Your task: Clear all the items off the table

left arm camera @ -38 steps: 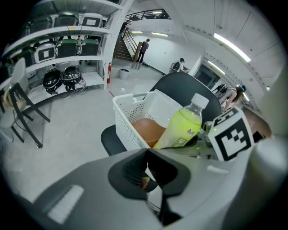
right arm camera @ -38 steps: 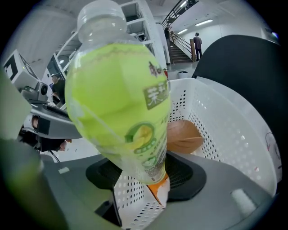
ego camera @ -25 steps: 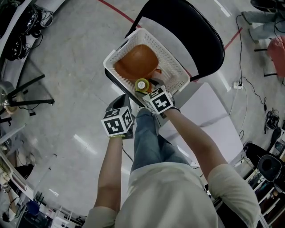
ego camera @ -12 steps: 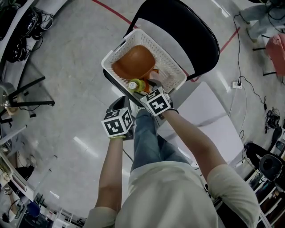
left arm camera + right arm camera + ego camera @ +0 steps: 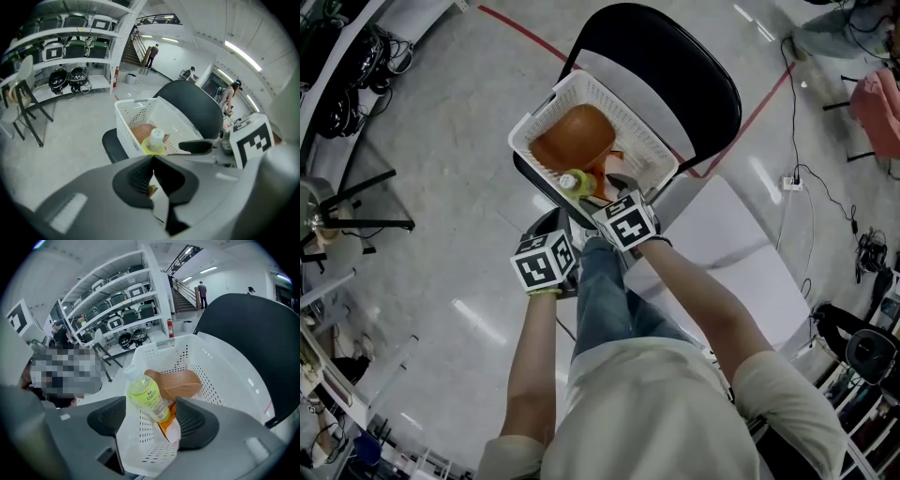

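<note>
The black curved-back chair [image 5: 703, 94] carries a white perforated plastic basket [image 5: 649, 142] holding a smooth brown bowl [image 5: 574, 139], with a green bottle [image 5: 576, 182] leaning at its near corner. The right gripper [image 5: 152, 423] is released, its jaws wide and just narrowing, with the bottle between them but untouched. The left gripper [image 5: 153, 161] is clenched on nothing.

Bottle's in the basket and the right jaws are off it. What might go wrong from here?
1. The yellow-green plastic bottle with a white cap leans in the near corner of the white perforated plastic basket, its cap above the rim; a knock may tip it out.
2. The right gripper is open. Its jaws, which have just been closing a little, frame that bottle without pressing it; a careless withdrawal may clip it.
</note>
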### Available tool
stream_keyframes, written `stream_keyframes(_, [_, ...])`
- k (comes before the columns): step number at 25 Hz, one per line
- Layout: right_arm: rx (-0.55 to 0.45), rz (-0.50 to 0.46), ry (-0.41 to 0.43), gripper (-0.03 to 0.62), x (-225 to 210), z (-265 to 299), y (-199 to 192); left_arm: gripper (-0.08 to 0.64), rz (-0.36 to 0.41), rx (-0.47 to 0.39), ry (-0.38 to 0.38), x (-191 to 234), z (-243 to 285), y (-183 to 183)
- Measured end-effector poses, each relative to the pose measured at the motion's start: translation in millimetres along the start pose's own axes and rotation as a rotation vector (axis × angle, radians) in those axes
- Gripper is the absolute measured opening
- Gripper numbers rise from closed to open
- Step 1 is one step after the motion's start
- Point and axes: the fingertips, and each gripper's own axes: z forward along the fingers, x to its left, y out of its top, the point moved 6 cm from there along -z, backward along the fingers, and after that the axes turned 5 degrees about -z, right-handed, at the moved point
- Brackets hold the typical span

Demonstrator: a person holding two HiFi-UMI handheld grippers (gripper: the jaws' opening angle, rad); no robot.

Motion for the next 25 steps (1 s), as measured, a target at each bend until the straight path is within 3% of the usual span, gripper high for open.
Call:
stream_keyframes(7, [-0.02,0.016,-0.012,0.301,4,-30,-6,0.009,-0.024,-0.011,-0.016,-16,-10,-9])
stream_keyframes(14, [-0.042,0.04,-0.054,0.242,5,-63,-20,0.009,0.002,-0.023,-0.03,-34,-24,-22])
stream_keyframes(25, [-0.099,0.083,-0.114,0.106,15,-123,-44,0.009,0.038,-0.007,-0.064,-68,-49,-50])
